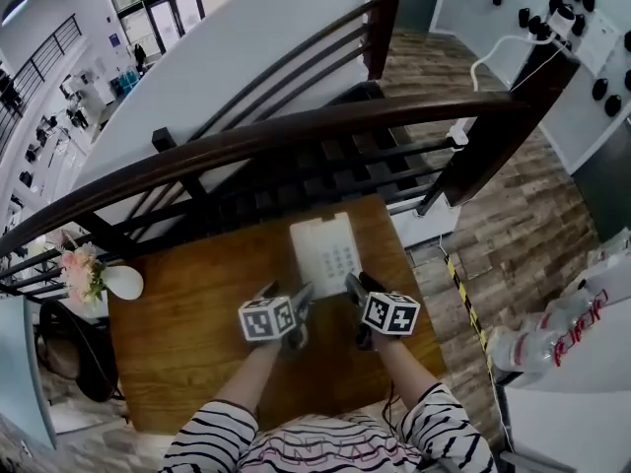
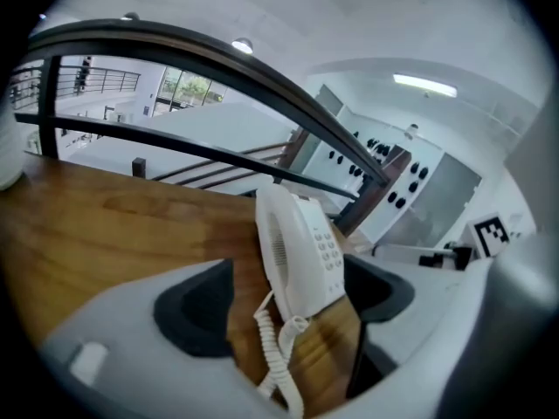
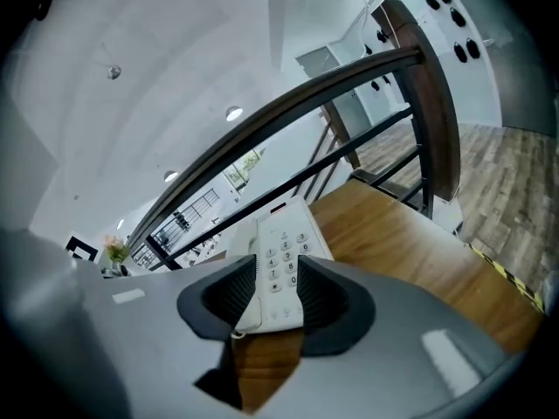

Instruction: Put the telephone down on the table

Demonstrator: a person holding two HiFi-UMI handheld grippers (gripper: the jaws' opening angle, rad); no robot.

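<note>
Left gripper [image 2: 286, 304] jaws standing wide apart, gripping nothing. Right gripper [image 3: 271, 299] jaws standing narrower, pads pressing nothing. Telephone [image 1: 325, 252] lying flat on table [image 1: 187, 323], just beyond both tips, cord trailing toward them. Put-down looking done; only backing grippers off telephone remaining.

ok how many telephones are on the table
1: the white telephone lies flat on the wooden table, near its far edge by the railing. No other seems hidden.

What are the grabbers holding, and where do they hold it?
Nothing. The telephone lies on the table; the left gripper and right gripper are both open and off it.
</note>
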